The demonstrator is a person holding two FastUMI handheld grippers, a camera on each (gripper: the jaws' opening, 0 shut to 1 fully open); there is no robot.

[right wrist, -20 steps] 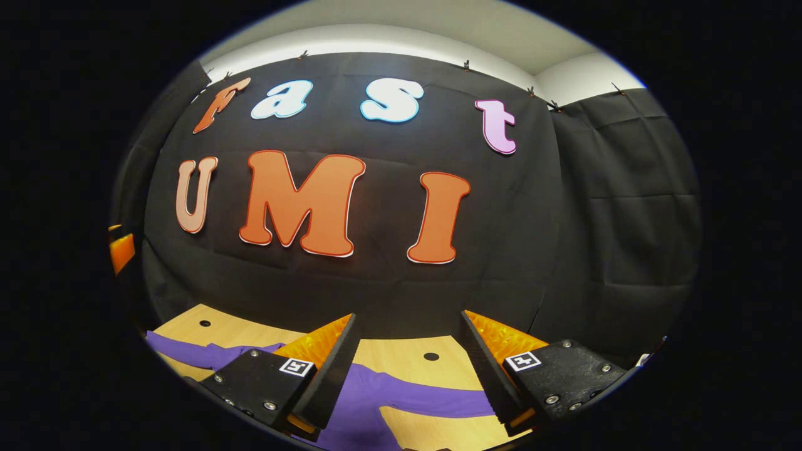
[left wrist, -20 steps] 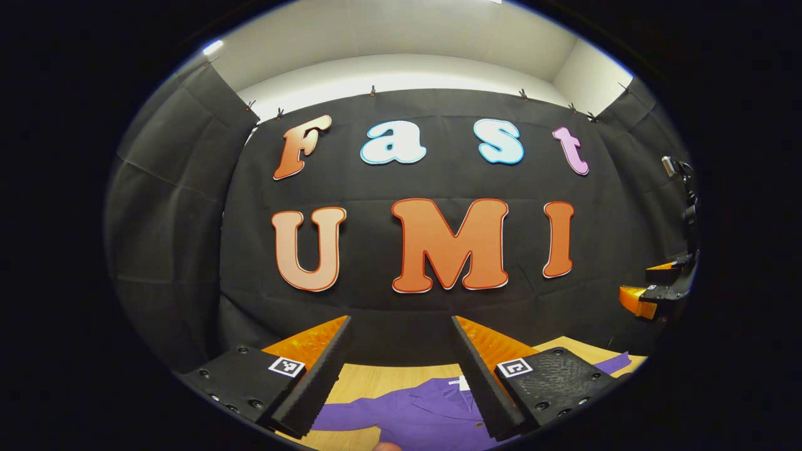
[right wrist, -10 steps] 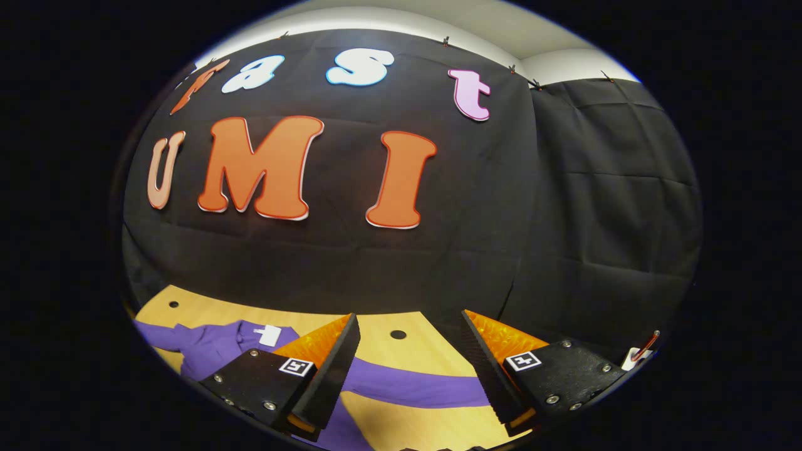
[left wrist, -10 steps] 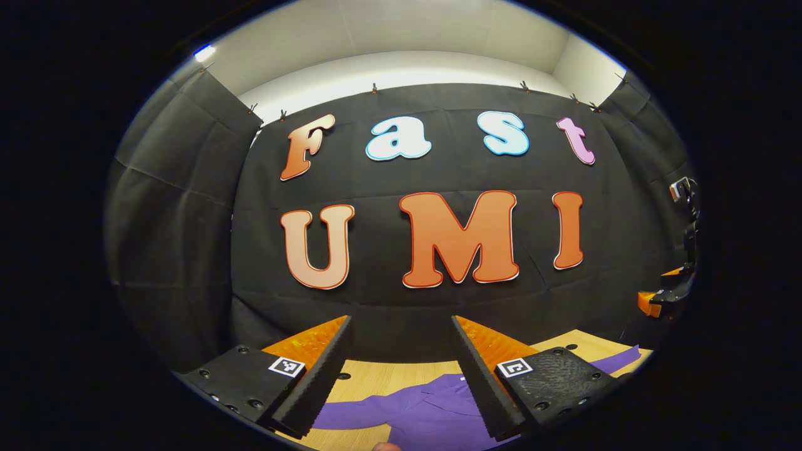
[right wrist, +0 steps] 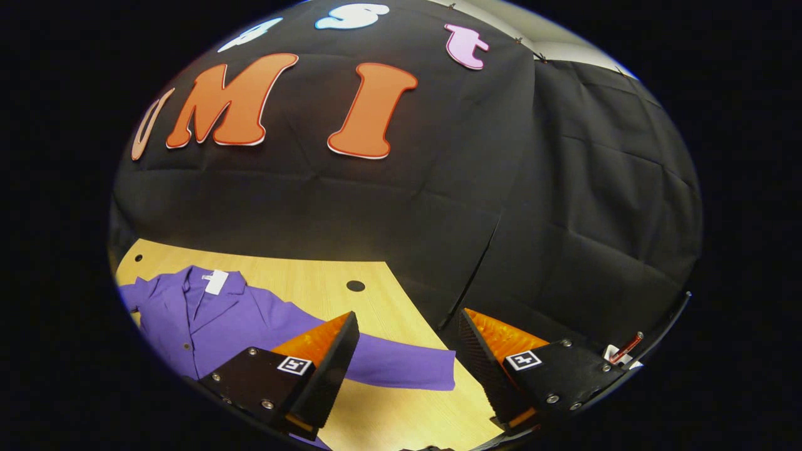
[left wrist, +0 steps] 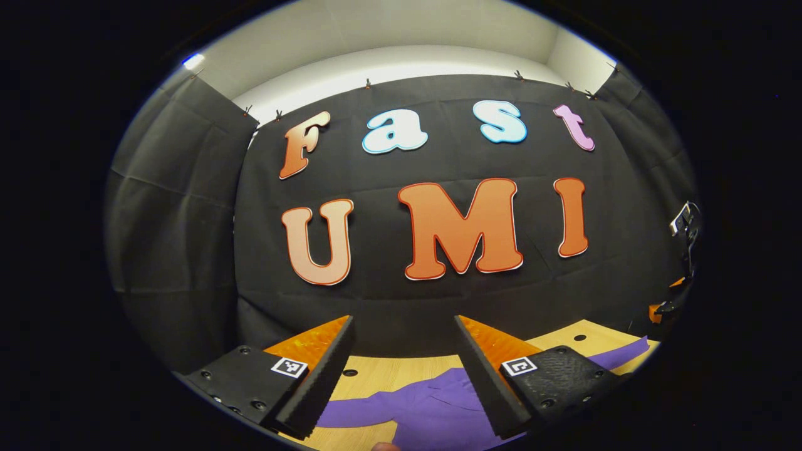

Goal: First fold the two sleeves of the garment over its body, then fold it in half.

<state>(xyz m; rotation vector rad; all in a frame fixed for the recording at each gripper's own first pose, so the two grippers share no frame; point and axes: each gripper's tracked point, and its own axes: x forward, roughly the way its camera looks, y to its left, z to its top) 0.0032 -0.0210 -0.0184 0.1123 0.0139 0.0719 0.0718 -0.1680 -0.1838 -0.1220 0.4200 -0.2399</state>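
A purple collared garment (right wrist: 250, 319) lies flat on the wooden table (right wrist: 313, 282), with a white label (right wrist: 215, 282) at its neck. One sleeve (right wrist: 401, 369) stretches out to the right and ends just below and between my right gripper's fingers. My right gripper (right wrist: 408, 313) hangs open above that cuff, holding nothing. In the left gripper view the garment (left wrist: 432, 401) lies under my open left gripper (left wrist: 403, 321), with a sleeve (left wrist: 617, 354) running off right. The right gripper (left wrist: 670, 304) shows small at the far right edge there.
Black cloth walls close the booth behind and to both sides of the table. Small round holes (right wrist: 356, 285) dot the tabletop. The table's right edge (right wrist: 413, 313) runs diagonally close to the cuff. A small red-tipped object (right wrist: 626, 347) sits at the lower right.
The right gripper view has tipped down and swung right, so the collar, label and whole right sleeve have come into sight. The left gripper shifted only slightly. Both stayed open.
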